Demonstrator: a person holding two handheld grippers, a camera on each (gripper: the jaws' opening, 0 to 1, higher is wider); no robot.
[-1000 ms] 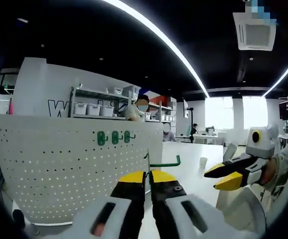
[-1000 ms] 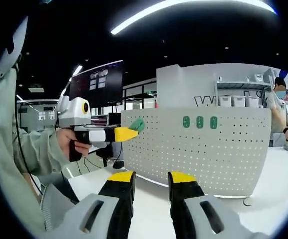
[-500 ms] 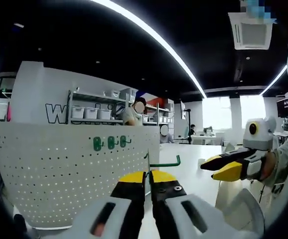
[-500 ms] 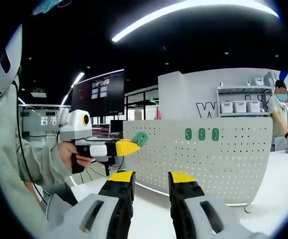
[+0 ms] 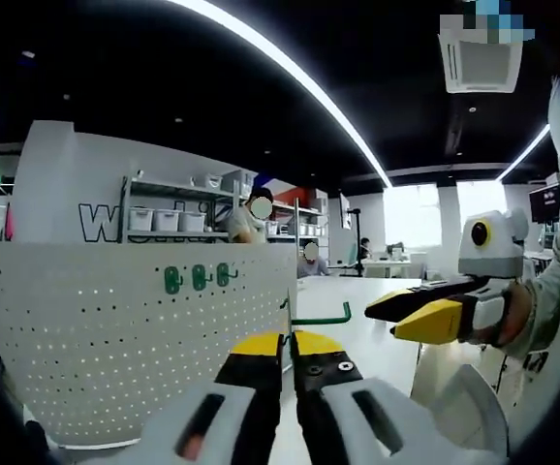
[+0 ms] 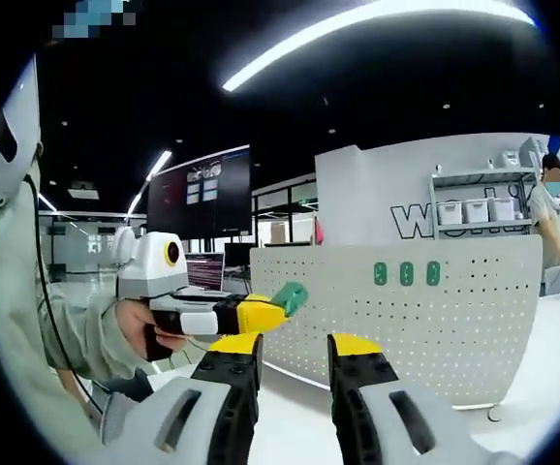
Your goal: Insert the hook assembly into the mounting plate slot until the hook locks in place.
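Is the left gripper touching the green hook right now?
Touching: the left gripper view shows the left gripper with jaws closed on the green hook.

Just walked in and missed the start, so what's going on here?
A person holds a two-jaw gripper in each hand in front of a white perforated mounting plate standing on a white table. The left gripper is shut on a green metal hook, not yet in the plate. The right gripper is open and holds nothing. Three green hooks already sit near the plate's top.

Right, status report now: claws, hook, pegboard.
Left claw shut on green hook. Right claw open, empty. Pegboard ahead, three green hooks already mounted. Nothing blocking.
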